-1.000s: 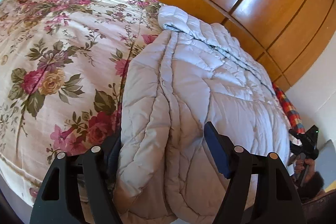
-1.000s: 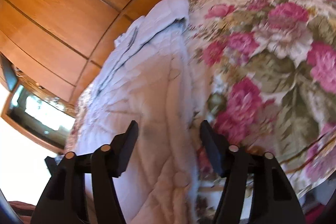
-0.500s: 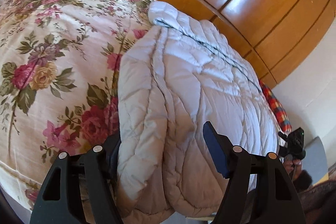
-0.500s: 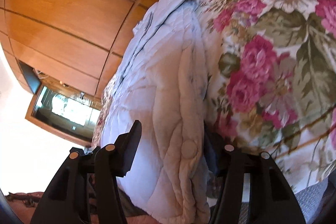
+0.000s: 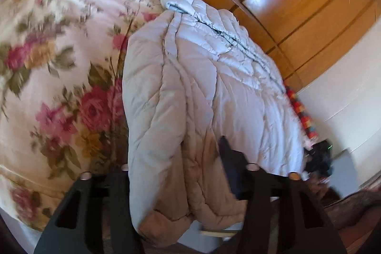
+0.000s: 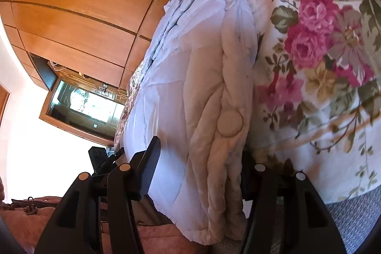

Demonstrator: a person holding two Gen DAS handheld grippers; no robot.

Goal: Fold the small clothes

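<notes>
Jacket [image 5: 202, 87], near hem on bedspread [image 5: 59, 63]: both grippers [image 5: 176, 166] [image 6: 202, 163] spread, straddling hem. Step: grasp. Next: close, lift, fold far.

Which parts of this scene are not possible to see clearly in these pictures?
- Left wrist view: the left gripper has one finger hidden behind the puffy jacket; the floral bedspread is motion-blurred.
- Right wrist view: the right gripper has one finger behind the jacket's hem, so its grip is unclear.

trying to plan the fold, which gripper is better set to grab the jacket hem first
Right, probably. The right gripper already straddles the puffer jacket hem, jaws open. The left gripper straddles it too, but that view is motion-blurred.
</notes>
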